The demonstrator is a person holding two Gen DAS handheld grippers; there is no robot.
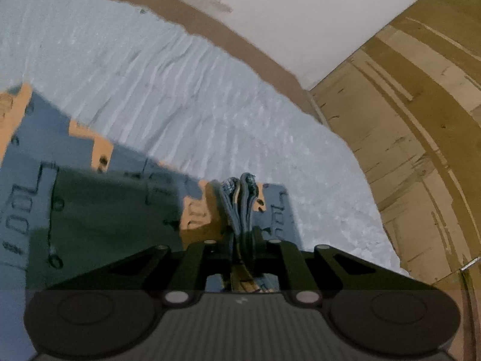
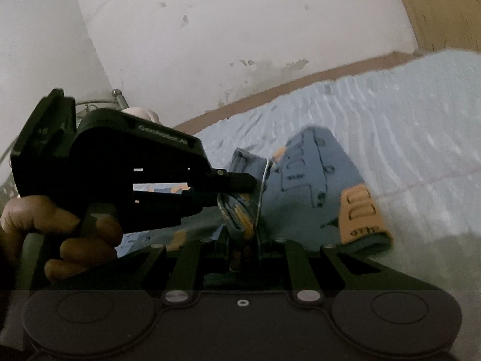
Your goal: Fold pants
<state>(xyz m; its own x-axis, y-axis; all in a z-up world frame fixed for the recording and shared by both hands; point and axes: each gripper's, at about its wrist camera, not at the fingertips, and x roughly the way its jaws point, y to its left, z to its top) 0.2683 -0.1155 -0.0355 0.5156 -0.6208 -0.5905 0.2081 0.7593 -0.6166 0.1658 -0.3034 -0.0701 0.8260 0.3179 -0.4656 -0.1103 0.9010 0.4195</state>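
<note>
The pants [image 1: 99,198] are blue-grey with orange patches and dark printed lettering. They lie on a pale blue textured sheet [image 1: 168,90]. My left gripper [image 1: 243,234] is shut on a bunched edge of the pants. In the right wrist view my right gripper [image 2: 245,240] is shut on a folded edge of the pants [image 2: 312,180]. The left gripper [image 2: 237,186] also shows there, held by a hand at the left, pinching the same bunch just above my right gripper.
A white stained wall [image 2: 240,30] with a brown skirting strip [image 1: 240,45] runs behind the sheet. Wooden panelling [image 1: 421,120] stands to the right. A metal rack [image 2: 99,105] sits in the corner at the left.
</note>
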